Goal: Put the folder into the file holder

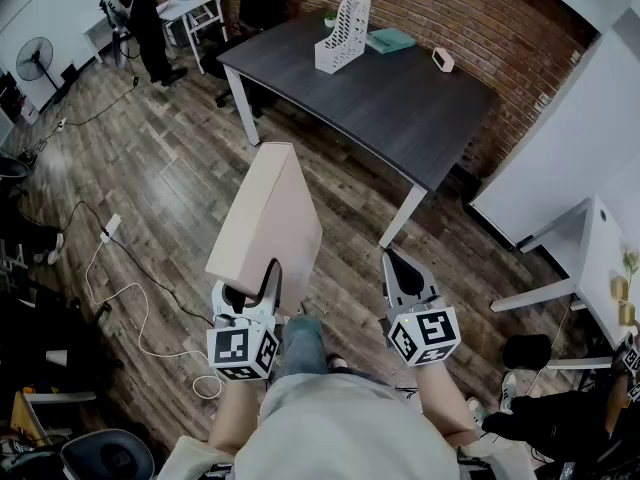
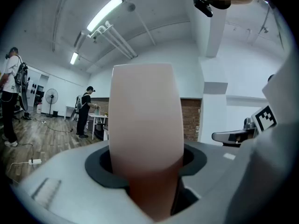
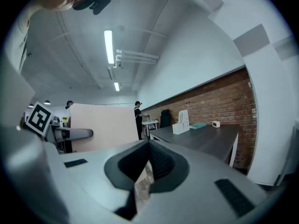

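Note:
A pale beige folder (image 1: pixel 265 218) stands up from my left gripper (image 1: pixel 250 290), which is shut on its lower end. In the left gripper view the folder (image 2: pixel 145 120) fills the middle, clamped between the dark pads (image 2: pixel 99 164). My right gripper (image 1: pixel 393 260) hangs beside it, shut and empty; in its own view the jaws (image 3: pixel 148 146) meet with nothing between them. The white file holder (image 1: pixel 343 33) stands upright at the far side of the dark table (image 1: pixel 400 108), well ahead of both grippers. The right gripper view shows the holder (image 3: pixel 181 122) small, with the folder (image 3: pixel 105 125) at left.
A teal book (image 1: pixel 390 39) and a small white clock (image 1: pixel 442 60) lie by the file holder, against a brick wall (image 1: pixel 480 8). White desks (image 1: pixel 590 258) stand at right. Cables (image 1: pixel 120 288) run over the wood floor at left. A person (image 1: pixel 140 13) works at a far desk.

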The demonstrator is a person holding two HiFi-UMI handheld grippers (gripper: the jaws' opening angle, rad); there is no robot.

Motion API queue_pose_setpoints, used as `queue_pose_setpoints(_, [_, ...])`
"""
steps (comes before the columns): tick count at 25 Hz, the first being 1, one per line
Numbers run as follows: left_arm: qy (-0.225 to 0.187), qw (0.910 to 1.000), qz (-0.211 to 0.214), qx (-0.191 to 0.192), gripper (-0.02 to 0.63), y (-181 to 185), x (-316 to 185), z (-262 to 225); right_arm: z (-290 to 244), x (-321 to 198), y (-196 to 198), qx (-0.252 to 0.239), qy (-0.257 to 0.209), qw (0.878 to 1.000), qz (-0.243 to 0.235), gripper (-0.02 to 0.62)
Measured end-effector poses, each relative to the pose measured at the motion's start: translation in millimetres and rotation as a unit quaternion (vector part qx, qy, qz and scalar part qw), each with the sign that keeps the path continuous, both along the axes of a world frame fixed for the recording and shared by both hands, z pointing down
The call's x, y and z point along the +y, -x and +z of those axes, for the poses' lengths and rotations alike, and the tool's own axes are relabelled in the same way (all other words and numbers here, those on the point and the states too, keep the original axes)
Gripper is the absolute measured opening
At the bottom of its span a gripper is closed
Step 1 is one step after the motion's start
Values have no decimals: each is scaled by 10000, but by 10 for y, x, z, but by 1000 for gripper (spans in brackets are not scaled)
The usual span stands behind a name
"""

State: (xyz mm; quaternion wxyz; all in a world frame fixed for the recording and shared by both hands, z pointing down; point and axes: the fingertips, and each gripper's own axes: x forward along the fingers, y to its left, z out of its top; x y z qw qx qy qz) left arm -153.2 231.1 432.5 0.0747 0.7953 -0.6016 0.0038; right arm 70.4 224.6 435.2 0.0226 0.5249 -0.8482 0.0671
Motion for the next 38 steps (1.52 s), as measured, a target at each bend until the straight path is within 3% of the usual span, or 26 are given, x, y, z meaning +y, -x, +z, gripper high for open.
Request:
queue_pose_setpoints(9, [-101,9999,35,-104,272,56,631,-149,-102,633,-7,-9,-76,9999,95,2])
queue_pose_setpoints(23, [-307,9995,71,20,272,-73,790,-332,-141,897,-19,7,-171,9996,-232,3])
queue_pose_setpoints(38, [-223,9996,4,161,272,-192,646,-303,-6,669,-102,-286,117,9985,-442,349])
